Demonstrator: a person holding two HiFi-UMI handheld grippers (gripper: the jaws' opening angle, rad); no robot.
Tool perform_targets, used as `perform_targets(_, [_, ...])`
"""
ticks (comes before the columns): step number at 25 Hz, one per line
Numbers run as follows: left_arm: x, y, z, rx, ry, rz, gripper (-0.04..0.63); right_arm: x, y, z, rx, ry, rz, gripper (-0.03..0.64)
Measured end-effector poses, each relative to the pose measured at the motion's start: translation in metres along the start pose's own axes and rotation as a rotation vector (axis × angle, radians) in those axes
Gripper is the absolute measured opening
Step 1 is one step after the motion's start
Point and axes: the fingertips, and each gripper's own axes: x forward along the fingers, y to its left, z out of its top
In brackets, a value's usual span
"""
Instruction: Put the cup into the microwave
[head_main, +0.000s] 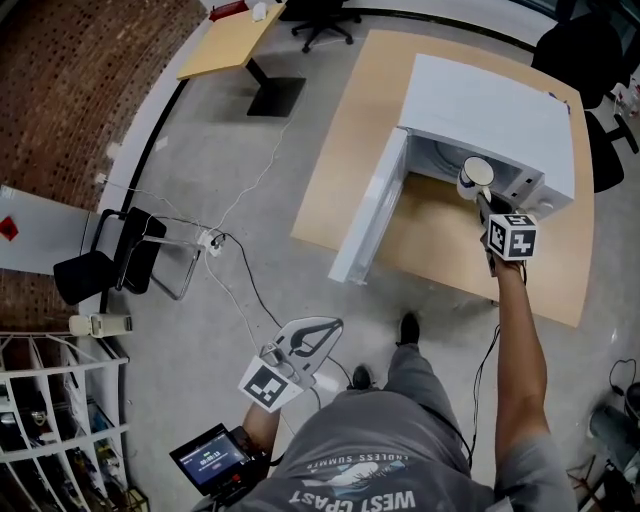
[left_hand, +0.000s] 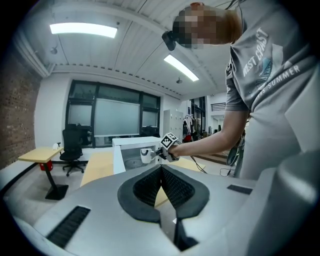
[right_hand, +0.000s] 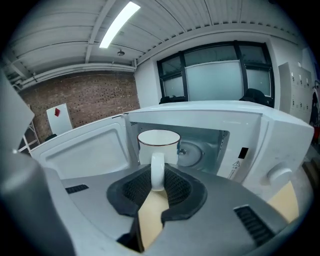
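A white microwave (head_main: 495, 110) stands on a wooden table (head_main: 350, 140) with its door (head_main: 368, 210) swung open to the left. My right gripper (head_main: 483, 200) is shut on the handle of a white cup (head_main: 474, 176), holding it upright at the mouth of the cavity. In the right gripper view the cup (right_hand: 159, 144) sits just in front of the jaws, with the turntable (right_hand: 192, 155) behind it and the door (right_hand: 82, 152) at the left. My left gripper (head_main: 325, 328) hangs low near the person's body, shut and empty. From its own view the cup (left_hand: 145, 156) is seen far ahead.
Cables (head_main: 235, 255) run across the floor left of the table. A black chair (head_main: 110, 260) and a white rack (head_main: 55, 420) stand at the left. A second desk (head_main: 230, 40) and office chairs (head_main: 322, 18) are at the back. The table's near edge (head_main: 450, 280) lies below the microwave.
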Motion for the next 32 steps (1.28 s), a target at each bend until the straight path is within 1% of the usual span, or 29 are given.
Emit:
perform_targets(8, [0.022, 0.01, -0.011, -0.042, 0.049, 0.035, 0.02, 0.055, -0.036, -0.009, 0.029, 0.012, -0.022, 0.067])
perform_targets(13, [0.029, 0.017, -0.018, -0.065, 0.071, 0.049, 0.02, 0.082, -0.052, -0.01, 0.035, -0.005, -0.051, 0.067])
perform_targets(17, [0.035, 0.023, -0.022, -0.069, 0.085, 0.054, 0.02, 0.1, -0.059, -0.01, 0.042, -0.022, -0.061, 0.067])
perform_targets(22, [0.042, 0.028, -0.024, -0.087, 0.099, 0.064, 0.02, 0.113, -0.068, -0.005, 0.03, -0.053, -0.07, 0.067])
perform_targets(28, [0.051, 0.033, -0.03, -0.09, 0.11, 0.069, 0.02, 0.131, -0.079, 0.0, 0.013, -0.099, -0.08, 0.067])
perform_targets(32, [0.056, 0.035, -0.032, -0.102, 0.113, 0.072, 0.02, 0.14, -0.082, 0.003, -0.018, -0.128, -0.084, 0.067])
